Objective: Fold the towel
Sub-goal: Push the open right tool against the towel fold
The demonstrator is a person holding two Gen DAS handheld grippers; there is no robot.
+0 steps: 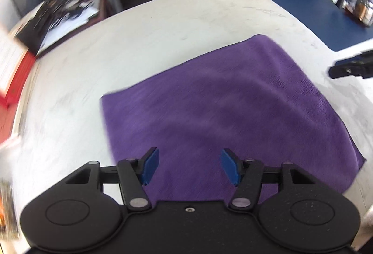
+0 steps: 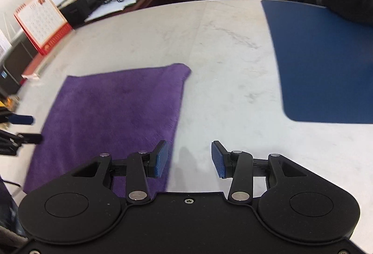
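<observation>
Both the left gripper [image 1: 190,165] and right gripper [image 2: 189,158] hang above the purple towel [image 1: 221,100] with jaws apart, holding nothing.

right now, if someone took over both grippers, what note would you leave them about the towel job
Left gripper: open, empty, above the near part of the purple towel.
Right gripper: open, empty, above the towel's right edge, one pad over cloth, the other over bare white table.
Towel: lies fairly flat on the table, left of the blue mat. Nothing is gripping it.
Done: I cannot tell whether a fold has been made yet.
Left: probably grip an edge, fold it over and flatten it.
</observation>
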